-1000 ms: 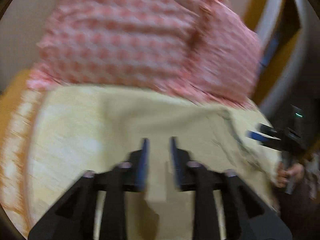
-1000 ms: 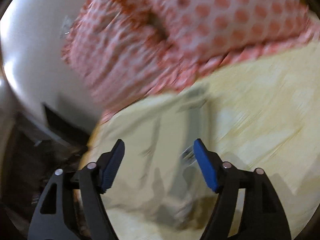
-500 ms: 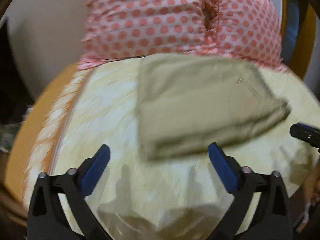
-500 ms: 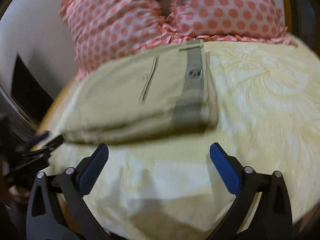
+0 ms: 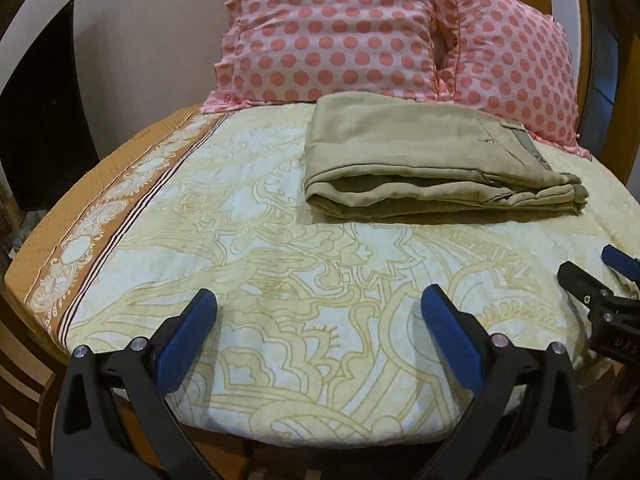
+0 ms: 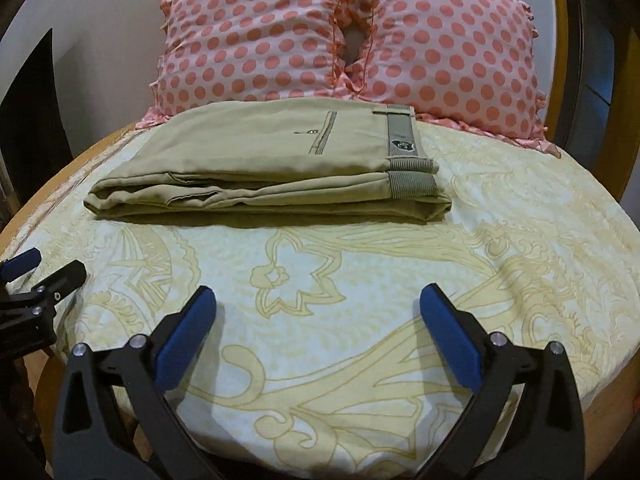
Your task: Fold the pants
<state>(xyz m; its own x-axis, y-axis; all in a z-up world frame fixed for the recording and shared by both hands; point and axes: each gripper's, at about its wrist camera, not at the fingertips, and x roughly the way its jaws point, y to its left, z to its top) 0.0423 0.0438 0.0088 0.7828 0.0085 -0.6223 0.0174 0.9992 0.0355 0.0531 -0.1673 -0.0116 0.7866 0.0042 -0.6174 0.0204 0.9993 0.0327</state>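
Khaki pants [image 5: 432,160] are lying folded at the far side of the bedspread [image 5: 280,280], touching the dotted pillows [image 5: 340,32]. You are holding the left gripper [image 5: 318,316] and right gripper [image 6: 318,314] spread wide, gripping nothing, near edge. Judged complete; avoid disturbing the stack.

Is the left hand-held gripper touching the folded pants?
Apart. The left wrist view shows bare bedsheet between the open left hand-held gripper and the folded pants.
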